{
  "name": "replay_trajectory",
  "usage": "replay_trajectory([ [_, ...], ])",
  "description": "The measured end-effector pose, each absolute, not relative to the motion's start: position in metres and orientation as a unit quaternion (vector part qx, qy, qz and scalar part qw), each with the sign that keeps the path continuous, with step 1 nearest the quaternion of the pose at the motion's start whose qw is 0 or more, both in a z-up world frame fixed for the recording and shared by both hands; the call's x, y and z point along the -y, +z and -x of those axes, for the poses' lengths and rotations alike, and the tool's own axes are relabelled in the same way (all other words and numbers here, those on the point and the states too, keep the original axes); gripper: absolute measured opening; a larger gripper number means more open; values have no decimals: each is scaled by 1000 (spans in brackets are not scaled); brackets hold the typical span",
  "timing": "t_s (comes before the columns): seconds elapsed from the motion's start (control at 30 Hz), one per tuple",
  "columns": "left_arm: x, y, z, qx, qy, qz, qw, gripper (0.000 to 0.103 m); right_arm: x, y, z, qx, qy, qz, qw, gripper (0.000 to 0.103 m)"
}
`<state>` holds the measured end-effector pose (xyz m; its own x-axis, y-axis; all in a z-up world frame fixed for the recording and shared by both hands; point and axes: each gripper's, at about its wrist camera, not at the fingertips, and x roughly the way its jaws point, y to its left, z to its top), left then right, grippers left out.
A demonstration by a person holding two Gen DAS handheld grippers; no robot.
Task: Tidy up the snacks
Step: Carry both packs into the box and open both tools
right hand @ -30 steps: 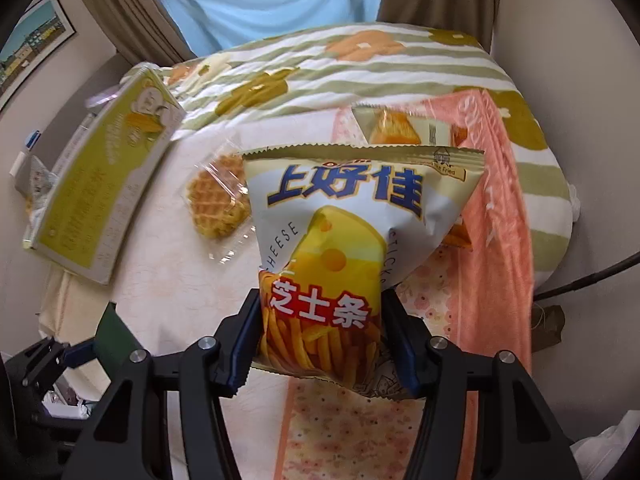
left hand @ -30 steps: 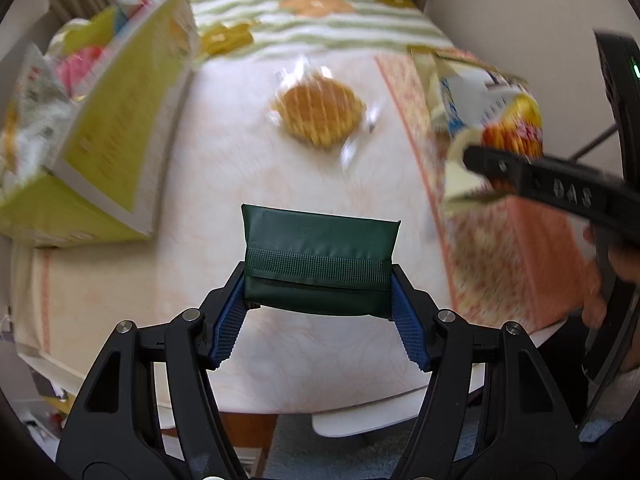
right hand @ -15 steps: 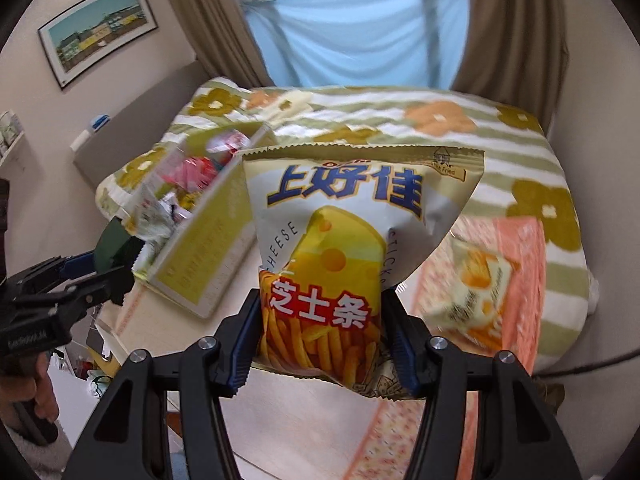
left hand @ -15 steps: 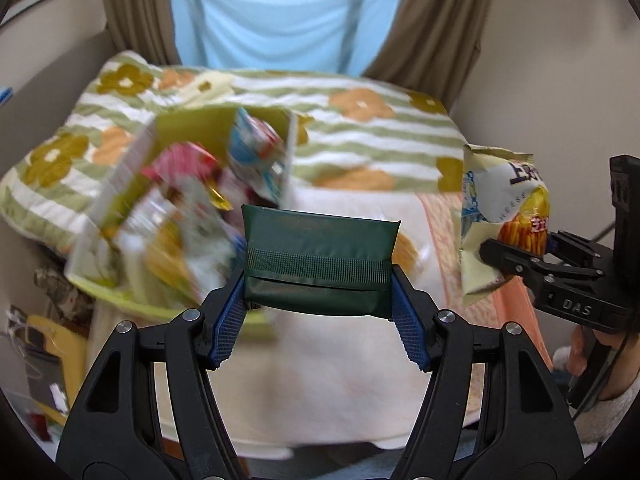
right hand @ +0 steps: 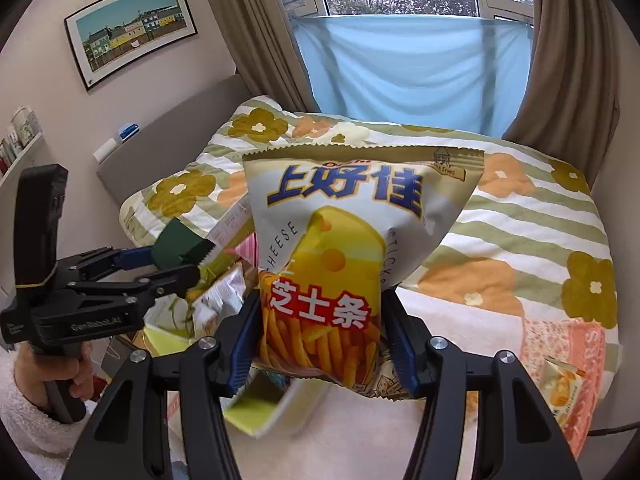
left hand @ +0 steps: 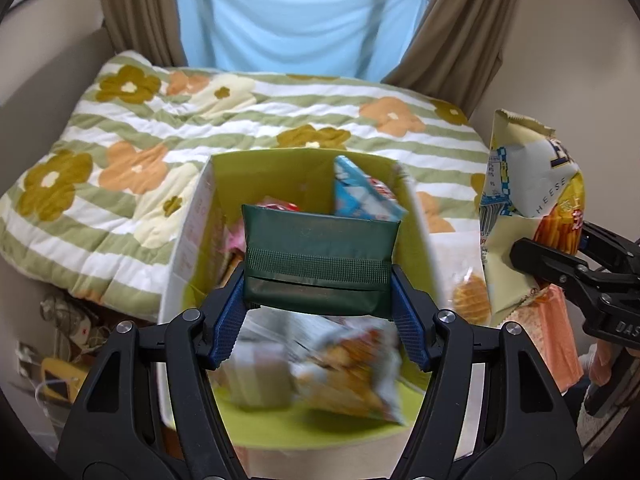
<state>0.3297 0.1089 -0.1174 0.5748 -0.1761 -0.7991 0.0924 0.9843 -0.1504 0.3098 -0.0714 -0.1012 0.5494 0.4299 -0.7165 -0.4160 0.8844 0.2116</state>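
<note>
- Above the yellow-green snack box, the left gripper has its jaws pinching a dark green packet;
- right of the box, the right gripper has its jaws clamped on a cheese-stick bag;
- beside the box, a wrapped waffle lies on the surface;
- behind the box, a flowered quilt spreads.

Left wrist view: looking steeply down from close above the yellow-green box, facing the window.
Right wrist view: looking down over the bed, facing the window.
Shared: both are showing the box, the bed, the blue curtain.
</note>
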Motion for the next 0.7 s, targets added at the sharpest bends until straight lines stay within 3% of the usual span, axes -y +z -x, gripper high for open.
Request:
replay_trajectory([
  [0.27, -143, -160, -381, -501, -123, 31, 856, 64, 21, -117, -338, -439, 208, -24, 874, 54],
  [0.37, -147, -168, -392, -509, -117, 8, 853, 82, 14, -123, -345, -453, 196, -28, 869, 54],
  [0.4, -150, -171, -394, -511, -117, 8, 852, 95, 11, -125, -347, -457, 192, -27, 868, 54],
  [0.43, -152, -172, -393, -510, -120, 12, 852, 102, 10, -127, -349, -461, 188, -27, 867, 54],
  [0.7, -174, -178, -368, -518, -102, 61, 847, 102, -2, -134, -362, -474, 189, -23, 860, 54],
])
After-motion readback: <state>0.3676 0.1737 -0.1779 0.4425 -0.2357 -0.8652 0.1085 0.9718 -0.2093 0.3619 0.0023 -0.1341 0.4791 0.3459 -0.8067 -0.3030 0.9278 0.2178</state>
